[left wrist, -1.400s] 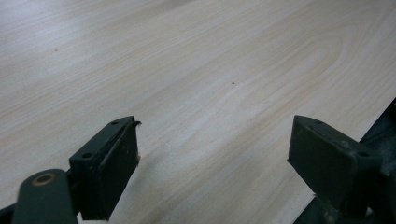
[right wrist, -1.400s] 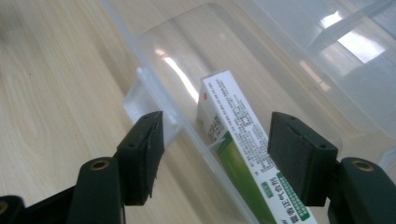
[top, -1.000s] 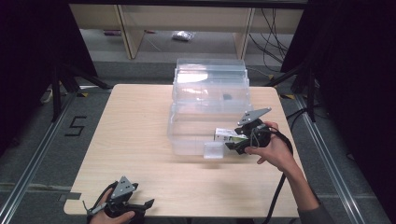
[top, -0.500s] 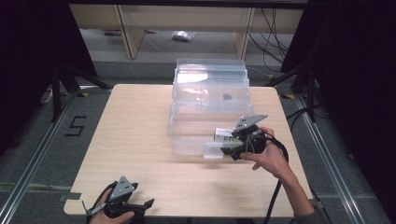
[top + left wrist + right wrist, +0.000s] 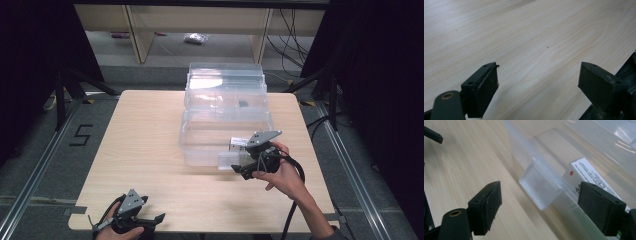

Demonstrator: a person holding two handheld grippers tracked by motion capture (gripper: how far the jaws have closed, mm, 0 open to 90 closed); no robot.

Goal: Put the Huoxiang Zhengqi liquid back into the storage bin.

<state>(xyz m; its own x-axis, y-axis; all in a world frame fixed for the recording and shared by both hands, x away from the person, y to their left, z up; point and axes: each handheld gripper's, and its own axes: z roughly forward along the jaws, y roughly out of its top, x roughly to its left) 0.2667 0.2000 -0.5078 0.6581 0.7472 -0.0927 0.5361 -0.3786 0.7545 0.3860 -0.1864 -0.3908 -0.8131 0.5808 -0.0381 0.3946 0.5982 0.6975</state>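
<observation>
Sitting mid-tabletop [image 5: 145, 145], clear plastic drawer unit [image 5: 225, 115]; bottom drawer's handle tab [image 5: 540, 187] jutting toward right gripper [image 5: 539, 207], jaws wide, straddling tab, not touching. Looking light, stiff, slick: best pinching tab squarely. White labelled box [image 5: 594, 177] lying inside drawer. Left gripper [image 5: 131, 216] idling near tabletop edge, jaws wide, empty.

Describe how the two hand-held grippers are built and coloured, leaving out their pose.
Each gripper, left gripper and right gripper, has a black body with a grey three-cornered plate on top and two black, blocky jaws with flat pads. A black cable trails from the right one. Both forearms appear bare of sleeves.
</observation>
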